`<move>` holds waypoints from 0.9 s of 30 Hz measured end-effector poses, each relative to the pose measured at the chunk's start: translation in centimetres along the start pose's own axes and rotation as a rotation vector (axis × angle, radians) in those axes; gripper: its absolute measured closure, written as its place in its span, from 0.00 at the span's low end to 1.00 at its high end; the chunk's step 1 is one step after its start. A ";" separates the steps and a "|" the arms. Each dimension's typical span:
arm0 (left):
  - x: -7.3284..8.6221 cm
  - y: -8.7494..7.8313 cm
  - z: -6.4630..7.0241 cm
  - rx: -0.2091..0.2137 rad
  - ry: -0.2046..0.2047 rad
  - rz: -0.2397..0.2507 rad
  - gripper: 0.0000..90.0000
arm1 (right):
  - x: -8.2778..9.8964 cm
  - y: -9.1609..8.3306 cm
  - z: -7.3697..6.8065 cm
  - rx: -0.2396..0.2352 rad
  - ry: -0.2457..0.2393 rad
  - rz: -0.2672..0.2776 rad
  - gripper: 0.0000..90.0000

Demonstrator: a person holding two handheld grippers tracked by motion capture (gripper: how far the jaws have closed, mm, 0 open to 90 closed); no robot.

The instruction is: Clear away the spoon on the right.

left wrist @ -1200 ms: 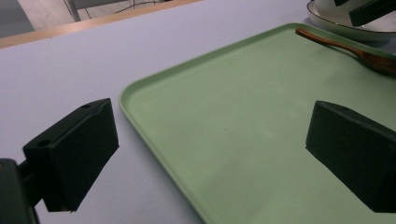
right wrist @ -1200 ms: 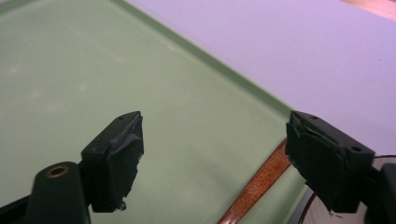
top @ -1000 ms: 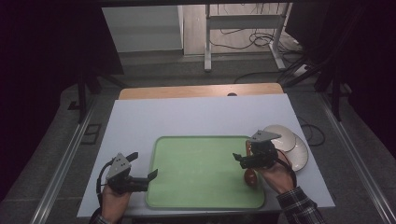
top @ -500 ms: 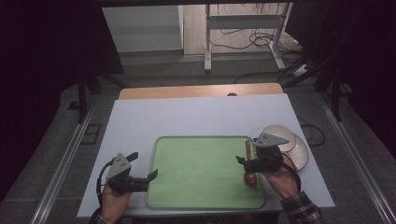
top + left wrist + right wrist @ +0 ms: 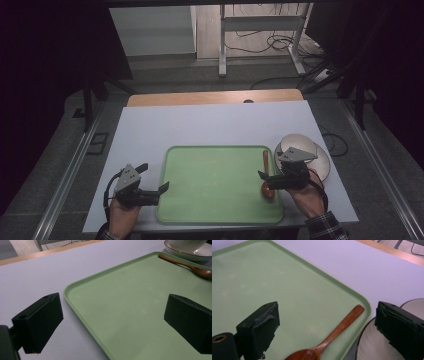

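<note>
A brown wooden spoon (image 5: 266, 172) lies on the green tray (image 5: 215, 185) along its right edge, bowl end toward me. In the right gripper view the spoon (image 5: 332, 336) lies flat on the tray (image 5: 274, 277) below the gap between the jaws, and neither pad touches it. My right gripper (image 5: 264, 181) is open beside the spoon; its jaws have just been opening, with nothing gripped. At the tray's left front corner my left gripper (image 5: 155, 176) is open and empty, and its jaws straddle the tray's rim (image 5: 75, 293). The spoon (image 5: 185, 263) lies at the far side.
A white bowl (image 5: 295, 145) stands on a plate (image 5: 320, 162) just right of the tray, close behind my right hand. The tray lies on a white mat (image 5: 210, 125) over a wooden table (image 5: 215, 97). The plate's rim (image 5: 372, 345) nearly touches the tray's edge.
My right gripper has drawn back a little to the right, off the spoon, and its jaws stand wider. The spoon's handle now lies uncovered on the tray. The left gripper has not moved.
</note>
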State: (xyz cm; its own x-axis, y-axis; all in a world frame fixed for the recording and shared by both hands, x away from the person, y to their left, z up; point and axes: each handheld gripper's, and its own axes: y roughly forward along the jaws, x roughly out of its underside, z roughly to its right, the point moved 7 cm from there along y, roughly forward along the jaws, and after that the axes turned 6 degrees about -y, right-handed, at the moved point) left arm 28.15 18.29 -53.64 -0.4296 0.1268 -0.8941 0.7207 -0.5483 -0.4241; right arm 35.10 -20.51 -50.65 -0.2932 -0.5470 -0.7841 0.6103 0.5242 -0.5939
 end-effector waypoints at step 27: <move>0.0 0.1 -0.1 -0.009 -0.005 0.006 0.01 | 1.8 -2.7 1.1 0.045 0.041 -0.003 0.01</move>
State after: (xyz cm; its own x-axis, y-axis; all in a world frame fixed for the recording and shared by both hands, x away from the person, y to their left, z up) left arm 28.24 18.36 -53.70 -0.4273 0.1196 -0.8962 0.7282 -0.5419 -0.4196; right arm 33.76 -23.60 -50.24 -0.3243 -0.5210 -0.7895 0.6417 0.4921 -0.5883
